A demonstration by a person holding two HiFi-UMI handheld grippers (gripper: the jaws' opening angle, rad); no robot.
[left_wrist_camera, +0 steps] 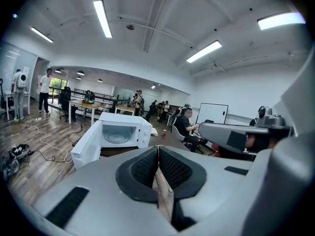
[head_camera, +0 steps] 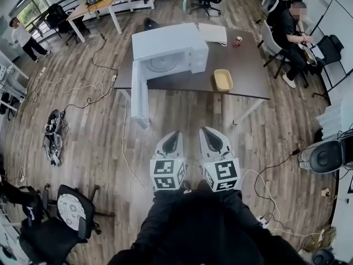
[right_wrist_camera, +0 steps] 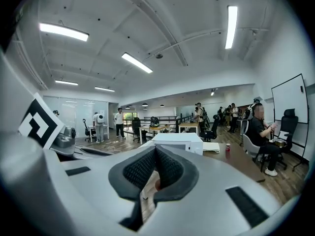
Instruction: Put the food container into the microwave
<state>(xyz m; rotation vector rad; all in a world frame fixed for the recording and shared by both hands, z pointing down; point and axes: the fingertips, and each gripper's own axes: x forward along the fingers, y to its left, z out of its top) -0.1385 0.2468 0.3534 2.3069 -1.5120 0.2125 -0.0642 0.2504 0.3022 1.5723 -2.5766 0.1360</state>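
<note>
Left hand-held gripper (left_wrist_camera: 158, 156), right hand-held gripper (right_wrist_camera: 155, 157) — jaws together, empty — food container (head_camera: 223, 80) in head view only

No word, number or brand can be read anywhere. The marker cube (head_camera: 167, 174) of the left tool (head_camera: 171, 138) and that of the right tool (head_camera: 212, 136) show only black-and-white square patterns. Print on the red can (head_camera: 238, 40) on the worktop (head_camera: 251, 73) is too small.

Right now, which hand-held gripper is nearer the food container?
Right. The right hand-held gripper is short of the table, opposite the food container; the left hand-held gripper, farther left.
</note>
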